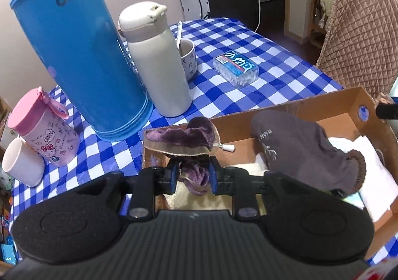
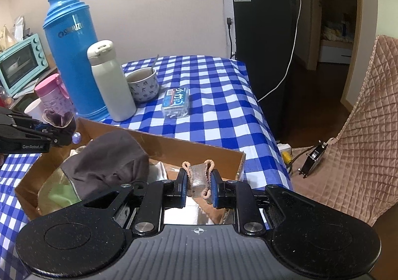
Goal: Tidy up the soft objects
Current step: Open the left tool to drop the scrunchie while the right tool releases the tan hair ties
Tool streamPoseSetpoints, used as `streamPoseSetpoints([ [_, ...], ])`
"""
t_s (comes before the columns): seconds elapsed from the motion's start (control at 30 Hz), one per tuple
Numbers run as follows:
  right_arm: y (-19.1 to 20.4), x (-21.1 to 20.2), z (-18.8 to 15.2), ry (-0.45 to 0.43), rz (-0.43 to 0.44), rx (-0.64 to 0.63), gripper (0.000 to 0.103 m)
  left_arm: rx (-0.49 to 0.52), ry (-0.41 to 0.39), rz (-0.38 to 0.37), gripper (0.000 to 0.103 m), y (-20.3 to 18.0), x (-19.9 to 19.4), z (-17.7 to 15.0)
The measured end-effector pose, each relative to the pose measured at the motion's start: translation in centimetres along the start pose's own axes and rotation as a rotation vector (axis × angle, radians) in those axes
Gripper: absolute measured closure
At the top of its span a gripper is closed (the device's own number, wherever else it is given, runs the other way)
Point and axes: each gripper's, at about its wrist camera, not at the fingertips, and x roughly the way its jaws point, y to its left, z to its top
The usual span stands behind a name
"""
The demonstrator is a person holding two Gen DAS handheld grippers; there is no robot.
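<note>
A brown cardboard box [image 1: 330, 103] [image 2: 159, 142] sits on the blue checked table. My left gripper [image 1: 192, 177] is shut on a purple plush piece with a clear edge [image 1: 185, 137], held over the box's left end; it also shows in the right wrist view [image 2: 58, 119]. My right gripper [image 2: 197, 186] is shut on the cuff of a grey sock [image 2: 199, 177] with a brownish knit trim. The grey sock [image 1: 306, 148] [image 2: 112, 158] hangs above white cloths [image 1: 373, 163] and a green cloth [image 2: 59, 193] inside the box.
A tall blue thermos [image 1: 72, 46] [image 2: 72, 56], a white bottle [image 1: 156, 61] [image 2: 110, 81], a cup with a spoon [image 1: 187, 57] [image 2: 143, 83], a pink bottle [image 1: 46, 128] and a white cup [image 1: 21, 163] stand left. A clear plastic box [image 1: 236, 68] [image 2: 176, 102] lies mid-table. A quilted chair [image 2: 360, 131] is right.
</note>
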Motion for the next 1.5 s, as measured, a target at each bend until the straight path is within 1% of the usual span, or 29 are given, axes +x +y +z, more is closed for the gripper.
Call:
streamPoseSetpoints([
  [0.07, -0.2, 0.2, 0.0, 0.003, 0.001, 0.004, 0.084, -0.012, 0.004, -0.006, 0.074, 0.0, 0.4, 0.1],
  [0.13, -0.4, 0.4, 0.0, 0.003, 0.002, 0.005, 0.084, -0.021, 0.009, -0.012, 0.067, 0.1, 0.7, 0.2],
  [0.2, -0.5, 0.5, 0.1, 0.003, 0.005, 0.01, 0.084, -0.025, 0.005, -0.006, 0.054, 0.1, 0.8, 0.2],
  [0.23, -0.6, 0.6, 0.1, 0.002, 0.006, 0.012, 0.084, -0.025, 0.002, -0.005, 0.052, 0.2, 0.8, 0.1],
  [0.3, -0.7, 0.8, 0.1, 0.003, 0.008, 0.016, 0.084, -0.021, 0.0, -0.02, 0.043, 0.3, 0.7, 0.0],
  [0.43, -0.7, 1.1, 0.2, 0.007, 0.01, 0.021, 0.084, -0.014, -0.01, -0.026, 0.041, 0.4, 0.2, -0.1],
  [0.53, -0.7, 1.4, 0.4, 0.009, 0.016, 0.026, 0.084, -0.021, -0.012, -0.044, 0.041, 0.7, -0.4, -0.5],
  [0.73, -0.4, 2.2, 0.9, 0.01, 0.023, 0.043, 0.084, -0.034, -0.011, -0.054, 0.041, 0.9, -1.1, -1.2],
  [0.8, -0.2, 2.3, 1.1, -0.002, 0.016, 0.049, 0.078, -0.043, -0.013, -0.056, 0.041, 0.9, -1.3, -1.3],
  [0.87, -0.1, 2.3, 1.3, -0.015, 0.012, 0.052, 0.056, -0.054, -0.017, -0.061, 0.039, 1.0, -1.6, -1.4],
  [0.93, 0.1, 2.3, 1.4, -0.035, 0.006, 0.053, 0.046, -0.065, -0.023, -0.063, 0.037, 1.1, -1.9, -1.5],
  [0.97, 0.1, 2.3, 1.4, -0.042, 0.007, 0.052, 0.043, -0.07, -0.026, -0.067, 0.036, 1.1, -2.0, -1.5],
  [1.13, 0.4, 2.0, 0.7, -0.045, 0.008, 0.047, 0.037, -0.085, -0.037, -0.081, 0.034, 0.9, -2.7, -1.6],
  [1.23, 0.7, 1.8, 0.1, -0.033, 0.015, 0.045, 0.035, -0.092, -0.045, -0.089, 0.034, 0.7, -3.1, -1.7],
  [1.37, 0.9, 1.3, -0.4, -0.019, 0.019, 0.043, 0.033, -0.095, -0.054, -0.09, 0.028, 0.3, -3.6, -1.8],
  [1.5, 1.1, 0.9, -0.8, -0.015, 0.018, 0.05, 0.033, -0.096, -0.059, -0.087, 0.028, 0.0, -3.9, -1.7],
])
